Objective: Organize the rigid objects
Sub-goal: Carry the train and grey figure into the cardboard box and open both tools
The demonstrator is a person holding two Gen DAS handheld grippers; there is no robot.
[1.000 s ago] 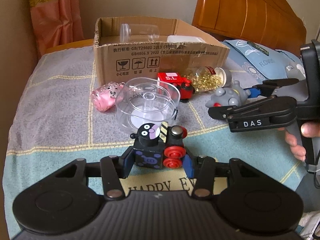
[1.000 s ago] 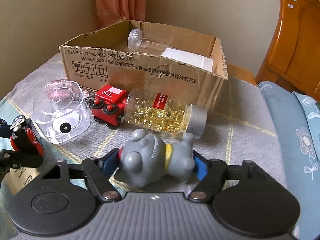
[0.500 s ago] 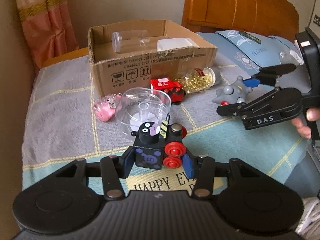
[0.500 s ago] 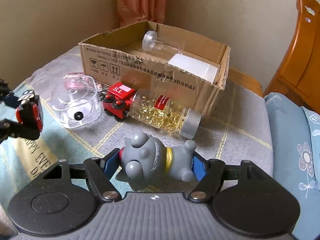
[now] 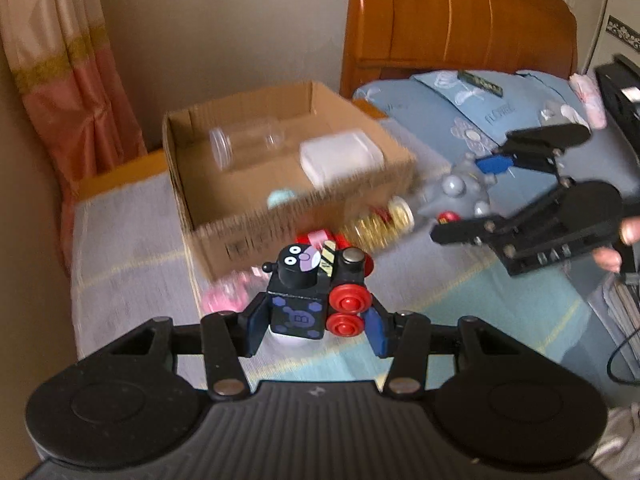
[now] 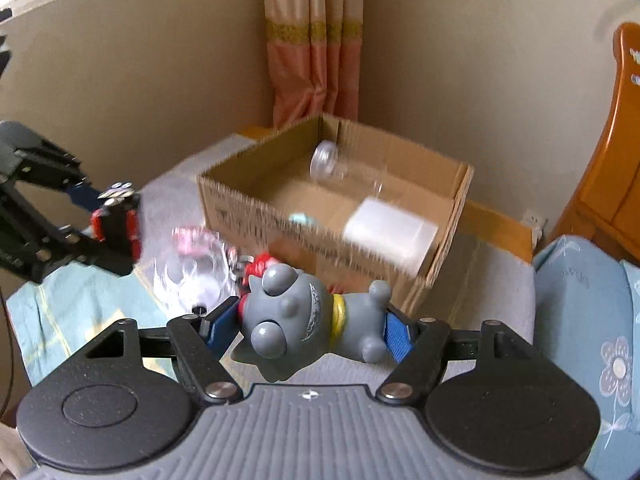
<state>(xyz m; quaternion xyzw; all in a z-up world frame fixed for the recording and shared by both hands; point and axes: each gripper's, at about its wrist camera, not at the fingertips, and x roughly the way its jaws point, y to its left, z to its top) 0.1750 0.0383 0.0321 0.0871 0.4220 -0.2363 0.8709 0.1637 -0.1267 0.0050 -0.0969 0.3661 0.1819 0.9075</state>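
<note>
Since the earlier frames both grippers have risen from the bed, each carrying its toy, so the cardboard box (image 5: 256, 184) now shows its inside from above. The left gripper (image 5: 316, 326) is pinching a black toy train engine (image 5: 304, 296) with red wheels and a cartoon face on its funnel, the blue pads (image 5: 256, 326) pressed against its two sides; the toy hangs clear of the blanket (image 5: 120, 248). The right gripper (image 6: 310, 330) is clamped on a grey rubber cat figure (image 6: 304, 316) with bulging eyes and a yellow collar, which lies sideways between the pads, head at the left pad and rear at the right.

The box sits on the bed beyond both toys, its open top facing up. Inside lie a clear plastic jar (image 5: 244, 144) on its side, a white rectangular container (image 5: 340, 156) and a small pale turquoise thing (image 5: 280, 198), too blurred to name. On the blanket in front of the box are a red toy wagon (image 5: 316, 238), a bottle of golden capsules (image 5: 380, 226) on its side, a pink toy (image 5: 228, 296) and a clear plastic dish (image 6: 192, 276), all smeared by motion. A blue flowered pillow (image 5: 480, 112) lies by the wooden headboard (image 5: 460, 24), and a peach curtain (image 6: 316, 40) hangs in the corner. Fingers of a hand (image 5: 616, 244) show on the right gripper's handle.
</note>
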